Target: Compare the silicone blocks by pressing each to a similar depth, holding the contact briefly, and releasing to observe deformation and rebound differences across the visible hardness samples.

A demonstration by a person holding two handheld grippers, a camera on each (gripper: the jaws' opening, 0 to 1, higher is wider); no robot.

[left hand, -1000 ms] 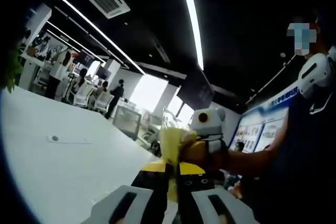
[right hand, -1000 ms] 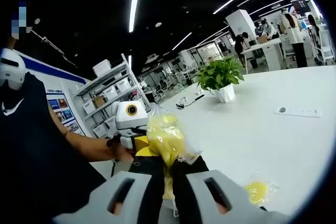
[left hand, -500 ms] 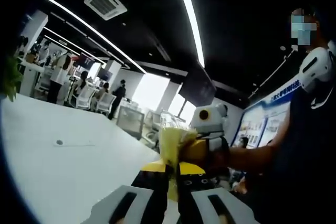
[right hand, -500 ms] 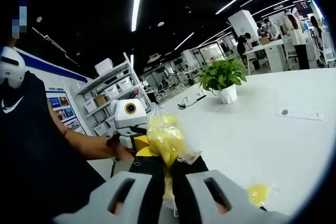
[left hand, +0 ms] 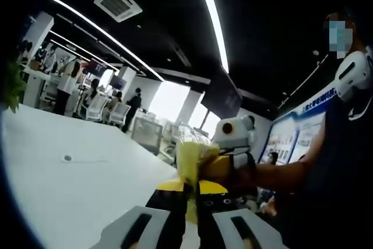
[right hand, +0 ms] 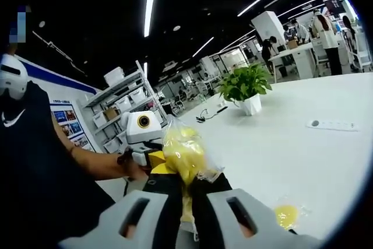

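Note:
A yellow silicone block in a crinkled clear bag (left hand: 190, 160) is held up above the white table (left hand: 64, 196). My left gripper (left hand: 189, 189) is shut on its lower edge. In the right gripper view the same bagged yellow block (right hand: 183, 154) stands up from my right gripper (right hand: 185, 183), which is shut on it too. The two grippers face each other across the bag: the right one (left hand: 232, 144) shows beyond it in the left gripper view, the left one (right hand: 143, 135) in the right gripper view. Another yellow bagged sample (right hand: 285, 216) lies flat on the table, near right.
A potted plant (right hand: 245, 86) and a flat white device (right hand: 332, 125) sit further out on the table (right hand: 274, 150). Storage shelves (right hand: 122, 112) stand behind. The person's dark sleeve (right hand: 41, 185) is close on the left. Other people stand at desks (left hand: 70, 83) far off.
Both views have shifted slightly with the hands. Both grippers stay shut on the bagged yellow block, held between them as before.

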